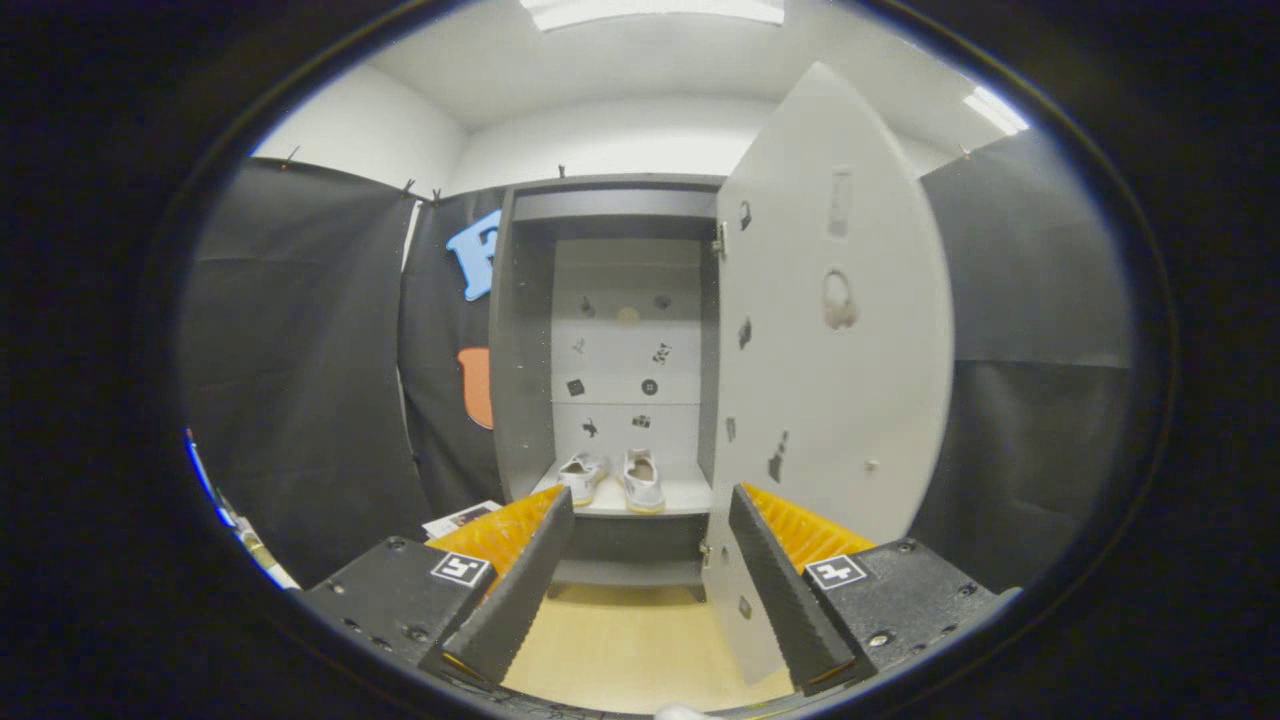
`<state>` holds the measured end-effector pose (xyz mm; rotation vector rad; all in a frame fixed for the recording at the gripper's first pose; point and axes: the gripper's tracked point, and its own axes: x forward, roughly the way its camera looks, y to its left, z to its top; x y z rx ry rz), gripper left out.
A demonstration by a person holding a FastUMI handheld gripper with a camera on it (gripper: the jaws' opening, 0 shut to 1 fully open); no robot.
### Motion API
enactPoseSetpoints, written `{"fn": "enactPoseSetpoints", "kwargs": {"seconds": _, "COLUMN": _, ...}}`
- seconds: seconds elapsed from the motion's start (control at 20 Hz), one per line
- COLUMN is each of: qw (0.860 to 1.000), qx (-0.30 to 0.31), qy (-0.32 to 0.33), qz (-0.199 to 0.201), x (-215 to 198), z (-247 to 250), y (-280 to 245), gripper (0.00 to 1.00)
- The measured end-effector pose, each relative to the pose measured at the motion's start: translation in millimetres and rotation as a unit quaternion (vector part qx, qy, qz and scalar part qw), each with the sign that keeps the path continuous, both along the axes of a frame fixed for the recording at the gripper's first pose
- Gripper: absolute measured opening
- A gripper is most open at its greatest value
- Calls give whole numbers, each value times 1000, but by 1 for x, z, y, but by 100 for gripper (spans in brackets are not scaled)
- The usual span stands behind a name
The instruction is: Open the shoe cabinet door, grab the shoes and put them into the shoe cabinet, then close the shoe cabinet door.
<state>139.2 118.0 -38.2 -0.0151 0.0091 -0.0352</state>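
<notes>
Two-finger gripper point(650, 520) spread wide, holding nothing, aimed at tall grey shoe cabinet point(530, 350). Pair of white low-top shoes point(612, 479) side by side on cabinet's pale bottom shelf, beyond fingers. White cabinet door point(830, 330) swung open rightward, lower edge just ahead of right finger.
</notes>
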Motion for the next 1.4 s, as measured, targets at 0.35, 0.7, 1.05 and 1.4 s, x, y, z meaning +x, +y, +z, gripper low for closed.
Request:
{"fn": "enactPoseSetpoints", "kwargs": {"seconds": 0.35, "qw": 995, "qx": 4, "qy": 4, "qz": -101, "x": -76, "z": -2, "y": -126, "gripper": 100}}
{"fn": "enactPoseSetpoints", "kwargs": {"seconds": 0.7, "qw": 992, "qx": 19, "qy": 1, "qz": -126, "x": -69, "z": -6, "y": -222, "gripper": 100}}
{"fn": "enactPoseSetpoints", "kwargs": {"seconds": 1.05, "qw": 999, "qx": 19, "qy": 12, "qz": -50, "x": -5, "z": -8, "y": -247, "gripper": 99}}
{"fn": "enactPoseSetpoints", "kwargs": {"seconds": 1.4, "qw": 998, "qx": 25, "qy": 26, "qz": 44, "x": 52, "z": -21, "y": -227, "gripper": 99}}
